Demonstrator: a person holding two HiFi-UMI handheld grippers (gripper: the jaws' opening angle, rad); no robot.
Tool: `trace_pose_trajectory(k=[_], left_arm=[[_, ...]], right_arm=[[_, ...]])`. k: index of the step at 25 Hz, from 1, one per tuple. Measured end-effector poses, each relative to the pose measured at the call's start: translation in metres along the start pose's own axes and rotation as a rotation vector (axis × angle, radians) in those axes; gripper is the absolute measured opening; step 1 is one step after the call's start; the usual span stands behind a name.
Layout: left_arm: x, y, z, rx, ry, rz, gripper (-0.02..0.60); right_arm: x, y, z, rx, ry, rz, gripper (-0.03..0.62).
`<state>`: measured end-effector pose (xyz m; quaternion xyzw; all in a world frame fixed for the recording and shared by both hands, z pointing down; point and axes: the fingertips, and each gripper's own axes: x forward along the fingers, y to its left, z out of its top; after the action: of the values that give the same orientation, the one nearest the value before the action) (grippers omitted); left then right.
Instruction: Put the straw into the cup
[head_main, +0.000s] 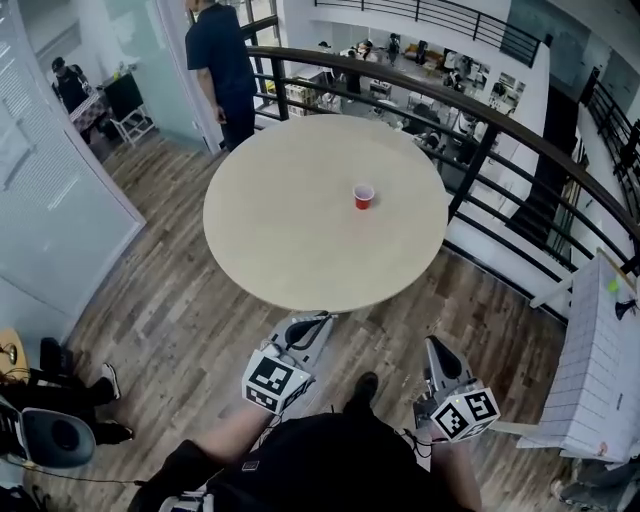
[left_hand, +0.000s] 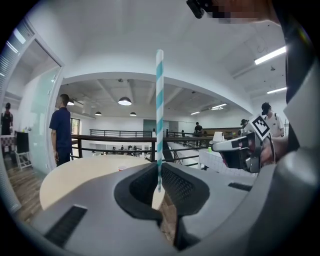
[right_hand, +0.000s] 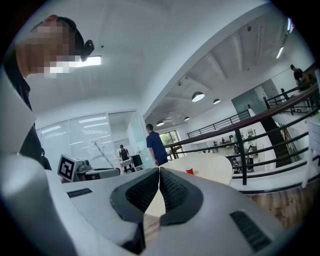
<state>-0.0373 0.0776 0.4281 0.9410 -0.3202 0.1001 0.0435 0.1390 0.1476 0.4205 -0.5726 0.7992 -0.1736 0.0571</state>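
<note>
the round pale table (head_main: 290, 250) is the largest thing ahead, and on it, right of centre, stands the red cup (head_main: 364, 196), small, upright, with its mouth open to the top and pale inside. the straw (left_hand: 159, 115) is thin and white with teal spiral stripes, and it stands upright.

the left gripper (left_hand: 159, 169) is clenched on the straw: its ribbed pads are almost together around the lower end, and nearly all of the straw's length rises free above them. the right gripper (right_hand: 159, 170) is closed with its tips meeting and nothing between them.

in the head view both grippers are held over the wood floor (head_main: 170, 310), the left one just short of the table's near edge, the right one a little further back. the cup is well apart from both, with the bare near half of the tabletop lying between it and the straw.

a black railing (head_main: 480, 150) curves round the far and right sides of the table. a person in a dark blue shirt (head_main: 222, 55) stands past the table's far left edge, beside a glass wall (head_main: 50, 200).
</note>
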Motion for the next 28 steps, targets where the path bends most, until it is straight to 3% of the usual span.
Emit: trace_pose_trajectory(k=[7, 17, 22, 28], left_arm=[[0.066, 0.013, 0.023, -0.009, 0.001, 0.056, 0.028], [0.110, 0.044, 0.025, -0.030, -0.014, 0.086, 0.028], [0.144, 0.077, 0.024, -0.046, -0.017, 0.078, 0.028], [0.169, 0.146, 0.033, -0.044, -0.033, 0.087, 0.028]], right_arm=[[0.037, -0.066, 0.037, 0.044, -0.025, 0.048, 0.023], [0.089, -0.093, 0.028, 0.037, 0.047, 0.086, 0.023], [0.130, -0.112, 0.038, 0.015, 0.069, 0.078, 0.023], [0.201, -0.111, 0.056, -0.009, 0.077, 0.075, 0.021]])
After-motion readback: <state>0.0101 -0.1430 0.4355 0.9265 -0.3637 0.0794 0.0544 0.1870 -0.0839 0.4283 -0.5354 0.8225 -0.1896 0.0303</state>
